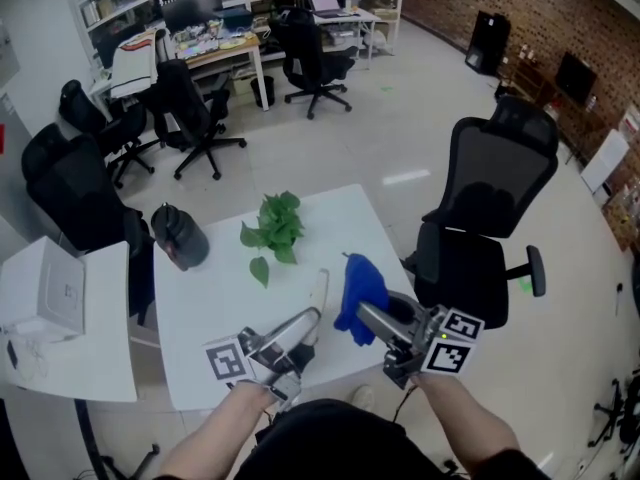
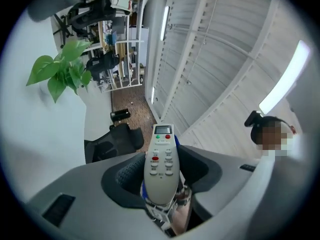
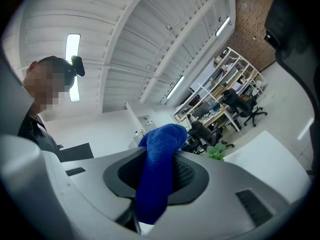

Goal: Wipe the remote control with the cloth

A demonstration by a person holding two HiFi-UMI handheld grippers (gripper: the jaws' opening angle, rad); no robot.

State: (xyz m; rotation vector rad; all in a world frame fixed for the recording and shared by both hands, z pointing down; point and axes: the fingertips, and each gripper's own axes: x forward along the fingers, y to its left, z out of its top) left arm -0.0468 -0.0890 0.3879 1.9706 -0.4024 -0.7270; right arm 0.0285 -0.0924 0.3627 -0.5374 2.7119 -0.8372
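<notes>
A pale grey remote control (image 2: 161, 165) with red and green buttons stands between the jaws of my left gripper (image 2: 162, 186), which is shut on its lower end. In the head view the remote (image 1: 319, 296) sticks out over the white table (image 1: 200, 353) from the left gripper (image 1: 305, 321). My right gripper (image 3: 159, 180) is shut on a blue cloth (image 3: 158, 171) that drapes over its jaws. The cloth (image 1: 360, 290) hangs bunched from the right gripper (image 1: 368, 316), right beside the remote. Whether cloth and remote touch I cannot tell.
A leafy green plant (image 1: 276, 226) and a dark round bag (image 1: 178, 236) sit at the table's far side. A black office chair (image 1: 488, 218) stands close on the right. A white box (image 1: 52, 293) rests on a side table at the left.
</notes>
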